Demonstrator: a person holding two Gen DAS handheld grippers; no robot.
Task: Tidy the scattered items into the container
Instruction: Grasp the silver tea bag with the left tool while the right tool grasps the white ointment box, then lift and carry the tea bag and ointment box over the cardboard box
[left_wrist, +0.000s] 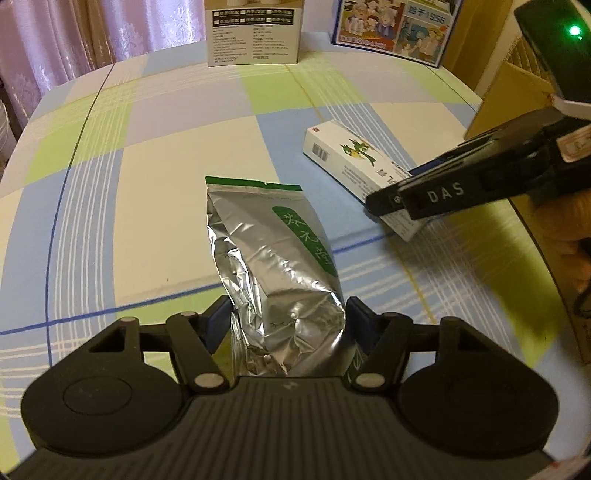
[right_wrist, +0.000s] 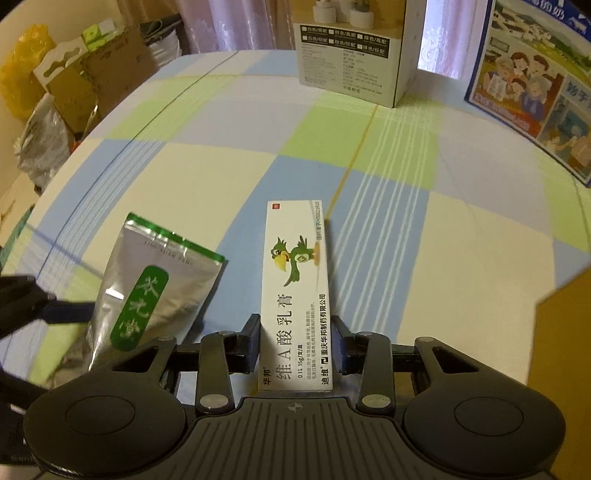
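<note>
Ointment box (right_wrist: 295, 295) is reading "维A酸乳膏", "0.1% 15g/支/盒", "迪维", "华邦", beside a green parrot drawing; white, long, lying flat on the checked tablecloth (right_wrist: 461, 277). Right gripper (right_wrist: 295, 343) is straddling its near end, fingers (right_wrist: 251, 339) touching or nearly so, grip uncertain. "DAS" is showing on that gripper's side. Left gripper (left_wrist: 284, 325) is pinching a crinkled silver foil pouch (left_wrist: 273, 266); its green label's characters are too blurred to read, its base hidden. A brown carton (right_wrist: 561, 354) is cut off at right.
</note>
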